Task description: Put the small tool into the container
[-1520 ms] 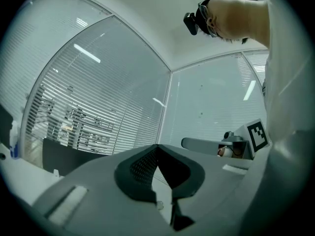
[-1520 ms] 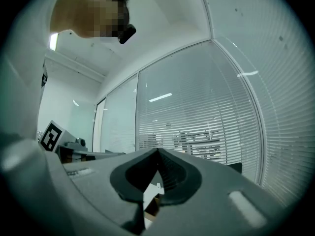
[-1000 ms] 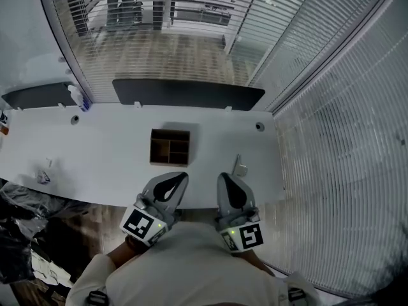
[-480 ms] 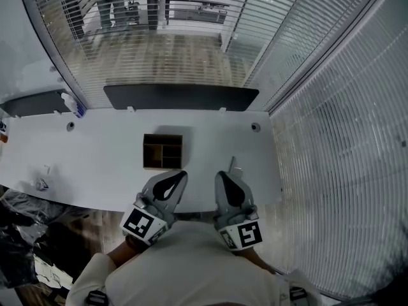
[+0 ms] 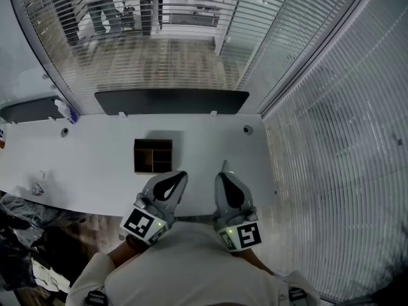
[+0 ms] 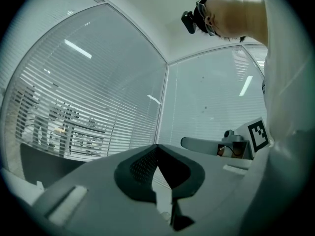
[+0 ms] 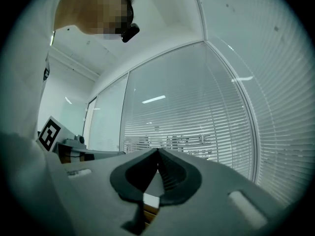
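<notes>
A brown wooden container (image 5: 153,156) with open compartments stands in the middle of the white table (image 5: 95,164). The small tool (image 5: 224,165), thin and grey, lies on the table right of it, just beyond my right gripper's tips. My left gripper (image 5: 183,173) hovers over the table's near edge, below and right of the container, jaws together and empty. My right gripper (image 5: 218,174) sits beside it, also shut with nothing between the jaws. Both gripper views point upward at glass walls; the left gripper (image 6: 157,145) and right gripper (image 7: 158,150) show their tips meeting.
A long black panel (image 5: 172,101) runs along the table's back edge. A bottle (image 5: 64,110) stands at the far left, and small items (image 5: 37,187) lie near the left front. Glass walls with blinds close in behind and to the right.
The head view has swung, so the container and the tool drift left in the picture. Both grippers keep their place at the near edge, still shut.
</notes>
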